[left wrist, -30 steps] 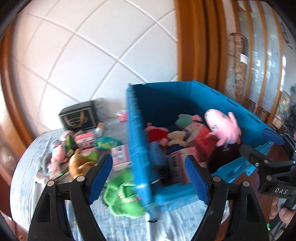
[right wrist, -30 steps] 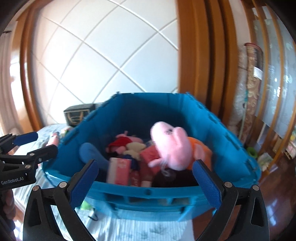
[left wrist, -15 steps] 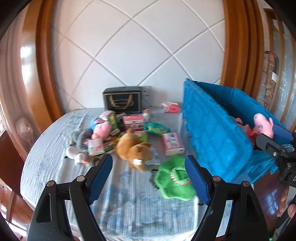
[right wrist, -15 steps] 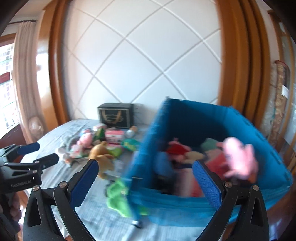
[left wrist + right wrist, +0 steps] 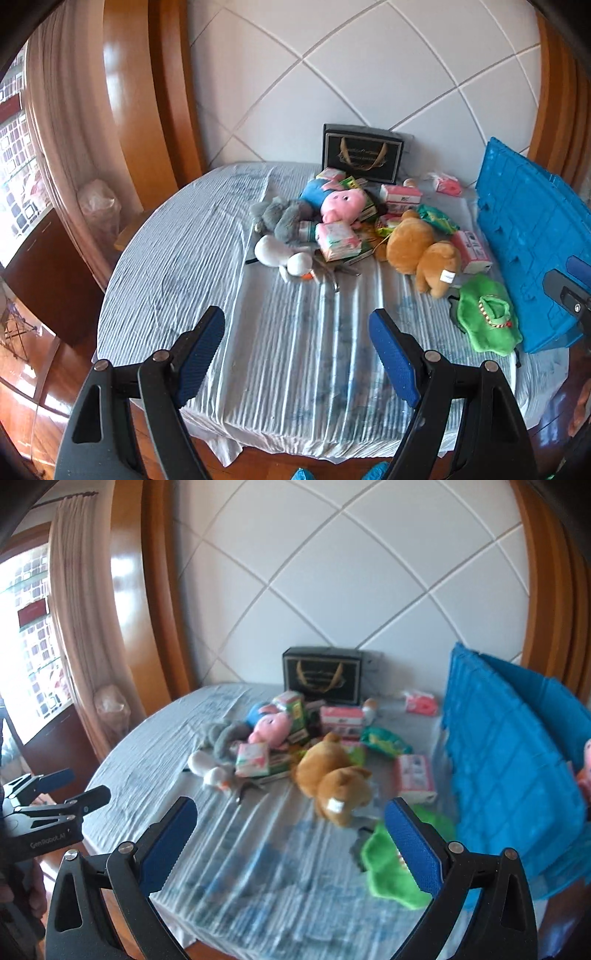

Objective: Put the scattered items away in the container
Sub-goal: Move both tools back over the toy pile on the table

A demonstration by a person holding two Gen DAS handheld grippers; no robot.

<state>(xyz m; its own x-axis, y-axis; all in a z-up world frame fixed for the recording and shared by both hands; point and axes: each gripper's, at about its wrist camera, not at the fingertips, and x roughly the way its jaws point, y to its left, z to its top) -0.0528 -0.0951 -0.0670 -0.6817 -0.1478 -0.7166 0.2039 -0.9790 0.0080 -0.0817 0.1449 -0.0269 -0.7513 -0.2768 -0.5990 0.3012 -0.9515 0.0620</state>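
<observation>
Both tongs share one build: black angular plastic arms with triangular cut-outs, silver screw heads at the pivots, and blue ribbed pads on the fingers. The left tongs (image 5: 297, 354) and right tongs (image 5: 290, 834) match; the left body carries white "GenRobot.AI" lettering on its side
</observation>
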